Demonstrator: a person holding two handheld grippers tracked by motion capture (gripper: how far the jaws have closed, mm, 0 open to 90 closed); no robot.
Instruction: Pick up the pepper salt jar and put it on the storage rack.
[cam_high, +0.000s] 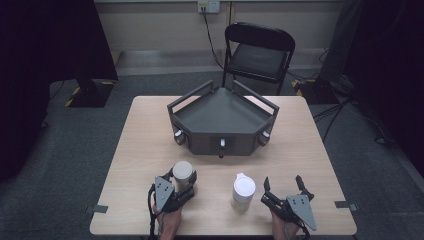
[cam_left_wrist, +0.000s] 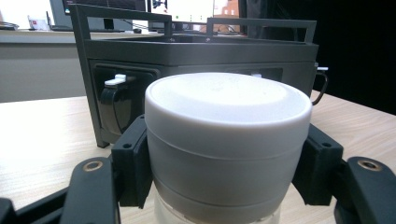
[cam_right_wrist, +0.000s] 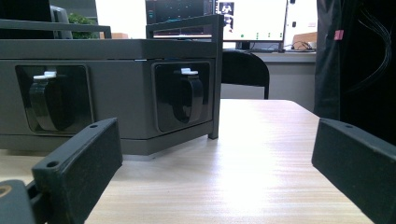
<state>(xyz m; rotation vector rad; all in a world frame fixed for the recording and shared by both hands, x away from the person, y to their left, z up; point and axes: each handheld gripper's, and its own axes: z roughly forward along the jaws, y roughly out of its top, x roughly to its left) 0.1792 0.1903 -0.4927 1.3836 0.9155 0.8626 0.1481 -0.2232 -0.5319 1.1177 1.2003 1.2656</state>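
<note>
Grey carpet surrounds a pale wooden counter (cam_high: 300, 150) in the high view; a black chair (cam_high: 257, 52) stands at 12 o'clock behind a dark grey angled box (cam_high: 222, 122). At 7 o'clock the left gripper (cam_high: 186, 186) pinches a grey-lidded jar (cam_high: 183, 172); a white-lidded jar (cam_high: 244, 191) stands near, between both grippers. Right gripper (cam_high: 285, 186), at 5 o'clock, has fingers spread.

Left gripper view: fingers (cam_left_wrist: 133, 170) clamp the jar's lid, the box just behind.

Right gripper view: spread fingers (cam_right_wrist: 77, 172) frame bare counter, box at 10 o'clock, monitors (cam_right_wrist: 252, 18) beyond.

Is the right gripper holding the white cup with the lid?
No, the right gripper has its jaws wide apart with nothing between them, and the white cup stands on the table to its left, untouched.
</note>
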